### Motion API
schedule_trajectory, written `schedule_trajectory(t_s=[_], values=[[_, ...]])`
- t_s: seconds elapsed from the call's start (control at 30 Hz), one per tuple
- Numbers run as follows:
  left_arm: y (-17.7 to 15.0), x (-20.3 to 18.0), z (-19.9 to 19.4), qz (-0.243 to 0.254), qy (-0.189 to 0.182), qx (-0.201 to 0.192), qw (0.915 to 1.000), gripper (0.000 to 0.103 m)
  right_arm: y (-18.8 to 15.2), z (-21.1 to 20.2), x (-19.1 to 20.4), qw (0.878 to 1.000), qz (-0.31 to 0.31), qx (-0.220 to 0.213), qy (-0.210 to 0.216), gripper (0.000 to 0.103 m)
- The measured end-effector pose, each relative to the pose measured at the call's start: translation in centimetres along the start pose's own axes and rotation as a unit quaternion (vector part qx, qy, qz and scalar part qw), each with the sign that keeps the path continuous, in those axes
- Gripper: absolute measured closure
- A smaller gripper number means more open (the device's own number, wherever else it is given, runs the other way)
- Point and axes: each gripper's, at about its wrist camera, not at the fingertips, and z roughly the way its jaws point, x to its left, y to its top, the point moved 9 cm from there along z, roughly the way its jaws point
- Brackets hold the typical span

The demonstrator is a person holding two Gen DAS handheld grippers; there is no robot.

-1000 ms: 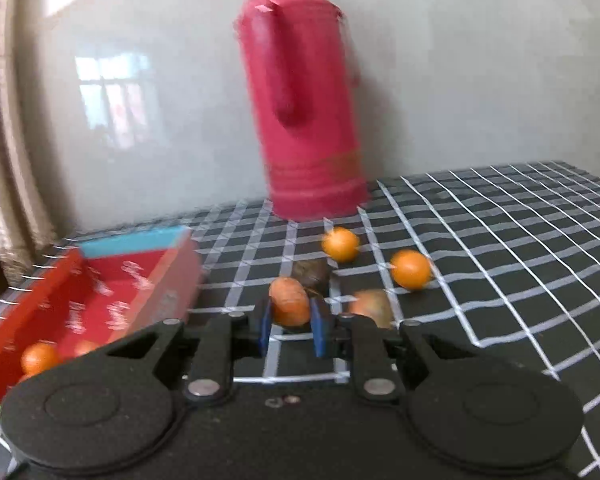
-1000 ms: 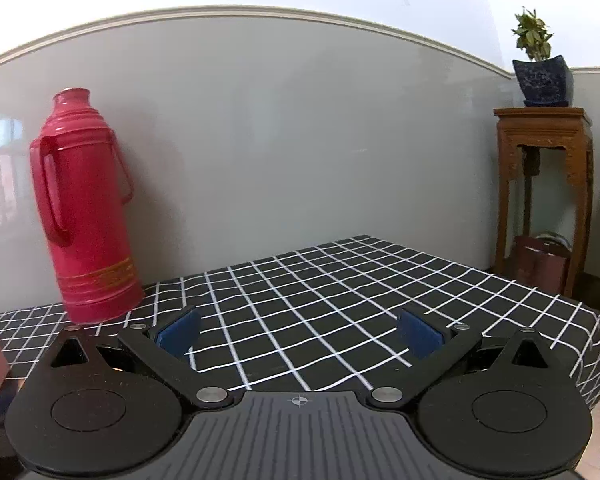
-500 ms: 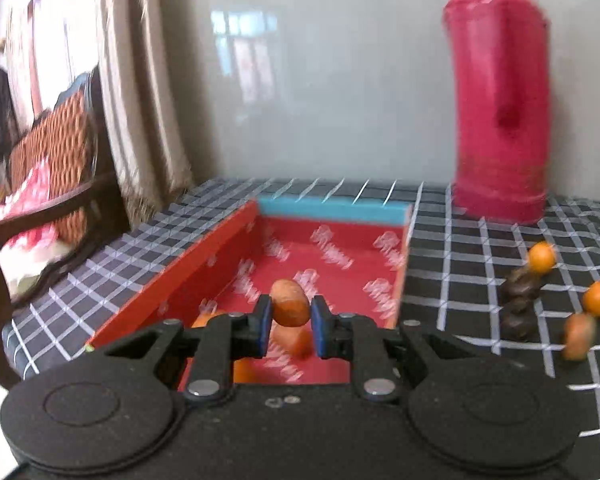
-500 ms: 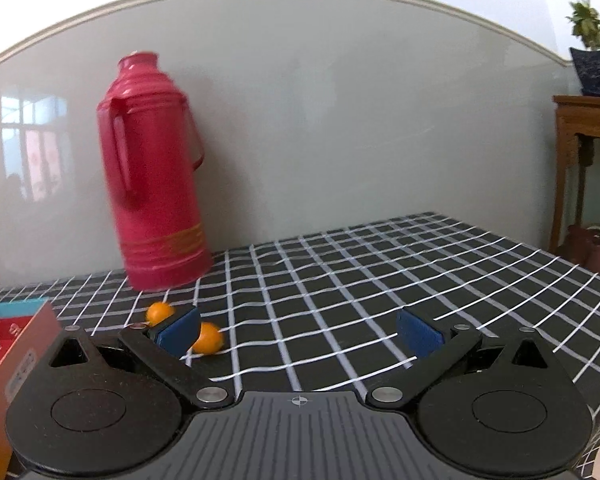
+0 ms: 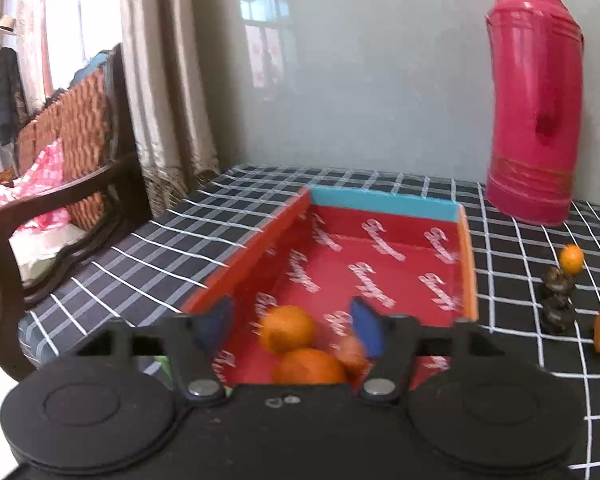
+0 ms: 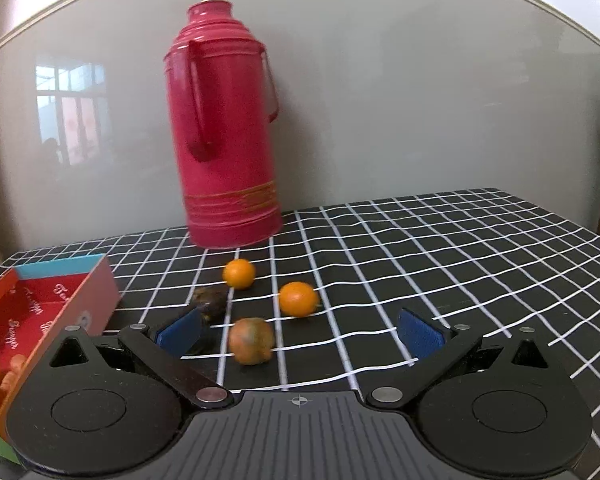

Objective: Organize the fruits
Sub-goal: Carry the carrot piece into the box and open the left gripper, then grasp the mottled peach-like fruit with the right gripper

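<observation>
The left gripper (image 5: 294, 322) is spread wide above the red box (image 5: 466, 264); a blurred fruit (image 5: 350, 354) is seen at five o'clock. The right gripper (image 6: 300, 330) is held wide, empty.

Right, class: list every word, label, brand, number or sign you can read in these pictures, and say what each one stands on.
Red box, inside faces: a white script word, repeated; too blurred and slanted to read.
Box outer side: a small round mark; unreadable.
Red thermos: gold bands with a pattern; no legible text.
Nothing else carries writing.
</observation>
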Motion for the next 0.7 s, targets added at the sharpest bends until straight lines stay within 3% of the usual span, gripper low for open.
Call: schedule_trajectory(t_s=[0.1, 0.13, 0.2, 0.33, 0.53, 0.7], values=[[0.7, 1.4, -0.6, 0.003, 0.014, -0.022, 0.9996, 0.024, -0.2, 0.3, 1.0, 1.0, -0.004, 0.005, 0.007, 0.0], [0.8, 1.7, -0.8, 0.005, 0.018, -0.028, 0.9994, 0.015, -0.3, 0.4, 1.4, 1.0, -0.007, 0.008, 0.009, 0.0], [1.0, 2.8, -1.0, 0.008, 0.036, -0.04, 0.9985, 0.006, -0.5, 0.7, 2.0, 1.0, -0.01, 0.014, 0.012, 0.0], [1.5, 5.0, -1.0, 0.01, 0.066, -0.052, 0.9964, 0.006, -1.0, 1.7, 2.9, 0.999, -0.016, 0.032, 0.013, 0.0], [1.4, 9.5, 0.4, -0.032, 0.097, -0.022, 0.9946, 0.006, -1.7, 3.6, 3.2, 0.998, -0.026, 0.062, 0.003, 0.0], [1.0, 14.2, 0.9, -0.086, 0.142, 0.0, 0.9861, 0.006, -1.9, 4.8, 2.9, 0.997, -0.008, 0.074, 0.002, 0.0]])
